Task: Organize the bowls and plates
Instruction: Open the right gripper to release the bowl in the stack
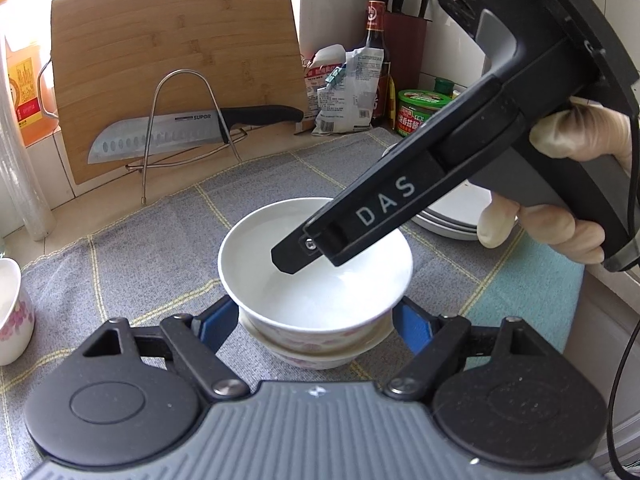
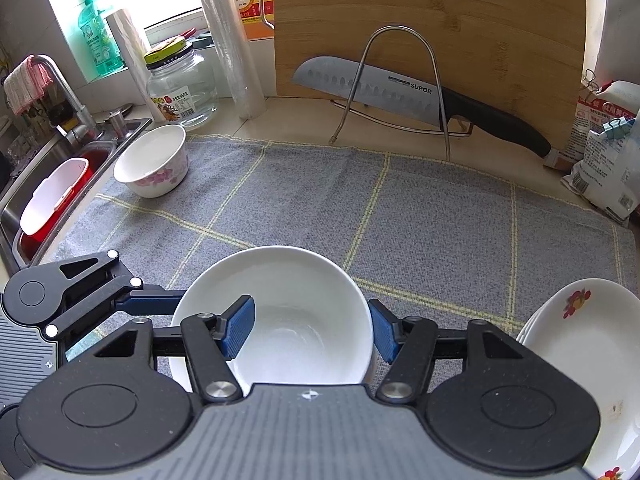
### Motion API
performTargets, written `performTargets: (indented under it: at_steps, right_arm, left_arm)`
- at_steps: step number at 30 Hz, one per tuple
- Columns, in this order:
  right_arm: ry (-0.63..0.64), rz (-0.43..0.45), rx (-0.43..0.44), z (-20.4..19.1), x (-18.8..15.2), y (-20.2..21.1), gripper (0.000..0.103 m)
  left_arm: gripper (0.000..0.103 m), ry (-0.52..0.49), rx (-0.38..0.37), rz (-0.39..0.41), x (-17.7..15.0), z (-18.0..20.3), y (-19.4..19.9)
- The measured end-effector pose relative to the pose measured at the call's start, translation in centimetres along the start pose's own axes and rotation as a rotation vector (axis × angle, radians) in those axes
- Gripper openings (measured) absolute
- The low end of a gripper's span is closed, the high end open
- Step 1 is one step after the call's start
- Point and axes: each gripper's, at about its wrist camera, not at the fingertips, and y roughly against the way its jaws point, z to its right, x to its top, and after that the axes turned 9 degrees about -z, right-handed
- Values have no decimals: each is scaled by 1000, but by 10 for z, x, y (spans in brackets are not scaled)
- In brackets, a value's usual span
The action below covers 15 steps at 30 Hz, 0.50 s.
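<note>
Right wrist view: my right gripper (image 2: 312,330) pinches the top bowl (image 2: 276,312), nested on another. My left gripper (image 1: 316,324) hugs the stack. Plates (image 2: 580,360) are piled; one bowl (image 2: 154,162) waits.

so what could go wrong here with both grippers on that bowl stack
1. The right gripper pinches only the top bowl's rim wall, one pad inside and one outside; the glazed rim could slip out.
2. The left gripper straddles the stack; the top bowl may drag the lower bowl along.
3. The plates sit close beside.
</note>
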Motion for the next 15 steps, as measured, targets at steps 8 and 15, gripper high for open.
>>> performTargets:
  at_steps: [8, 15]
  right_arm:
    - [-3, -6, -2, 1, 1, -1, 67]
    - [-6, -8, -11, 2, 2, -2, 71]
  left_arm:
    - [83, -6, -5, -10, -1, 0, -3]
    - [85, -20, -3, -9, -1, 2, -4]
